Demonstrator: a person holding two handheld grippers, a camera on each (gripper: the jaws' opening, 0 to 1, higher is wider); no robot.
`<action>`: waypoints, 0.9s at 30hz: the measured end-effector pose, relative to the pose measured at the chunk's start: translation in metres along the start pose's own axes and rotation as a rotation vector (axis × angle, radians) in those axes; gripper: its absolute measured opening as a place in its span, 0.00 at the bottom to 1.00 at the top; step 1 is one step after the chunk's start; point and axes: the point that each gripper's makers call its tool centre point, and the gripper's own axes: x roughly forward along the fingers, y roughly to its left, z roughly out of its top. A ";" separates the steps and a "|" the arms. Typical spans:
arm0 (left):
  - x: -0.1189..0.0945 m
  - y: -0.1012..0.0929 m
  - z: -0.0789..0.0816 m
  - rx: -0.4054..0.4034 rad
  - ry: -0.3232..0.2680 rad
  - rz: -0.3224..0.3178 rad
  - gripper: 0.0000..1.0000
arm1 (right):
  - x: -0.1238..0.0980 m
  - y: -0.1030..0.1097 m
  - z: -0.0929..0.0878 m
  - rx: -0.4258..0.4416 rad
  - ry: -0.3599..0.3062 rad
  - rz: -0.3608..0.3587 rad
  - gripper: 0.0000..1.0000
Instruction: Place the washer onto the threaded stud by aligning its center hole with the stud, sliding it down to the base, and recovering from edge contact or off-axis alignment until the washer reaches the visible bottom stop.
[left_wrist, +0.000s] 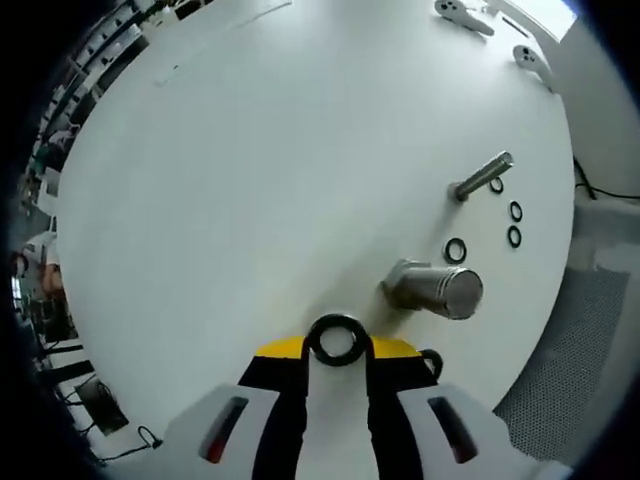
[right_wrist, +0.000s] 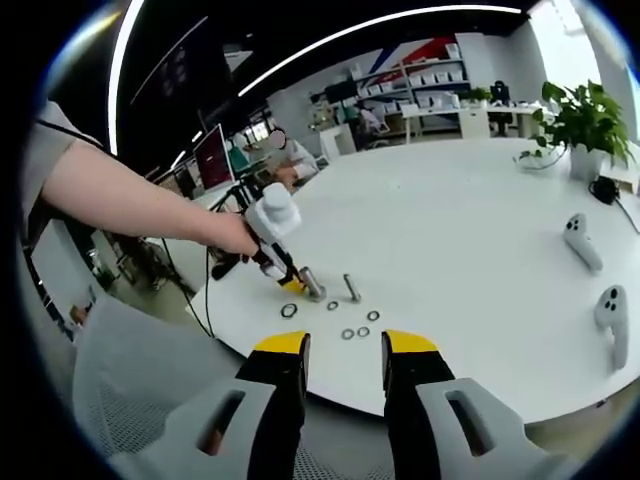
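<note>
- OK, my left gripper: fingers pinching a black washer betw. the yellow tips, ring face-on to cam, held just above the white surface.
- Just beyond the washer, up-right: thick metal cylinder standing on the surface, near but apart from the ring.
- Further out: slim threaded stud, upright, nothing on it that I can see; one small ring lies right at its side.
- Loose washers betw. cylinder & stud: one close to the cylinder, two more off to the right.
- Far edge of surface: two white controllers.
- Right gripper: fingers spread, nothing betw. them, hanging over the near edge of the surface, well apart from the parts.
- In right gripper view I see the person's hand holding the left gripper down by the cylinder; stud just beside, loose rings in front.
- Beyond: potted plant at the far right, shelves at the back wall.
</note>
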 end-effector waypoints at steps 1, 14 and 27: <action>0.000 -0.001 -0.001 0.009 0.002 0.000 0.19 | 0.000 0.000 0.000 -0.001 0.001 0.000 0.31; -0.030 -0.007 0.001 0.100 -0.052 -0.013 0.19 | 0.001 0.000 -0.001 -0.004 0.008 0.002 0.30; -0.076 -0.025 0.028 0.233 -0.136 -0.047 0.19 | 0.001 0.001 -0.002 -0.005 0.010 0.002 0.30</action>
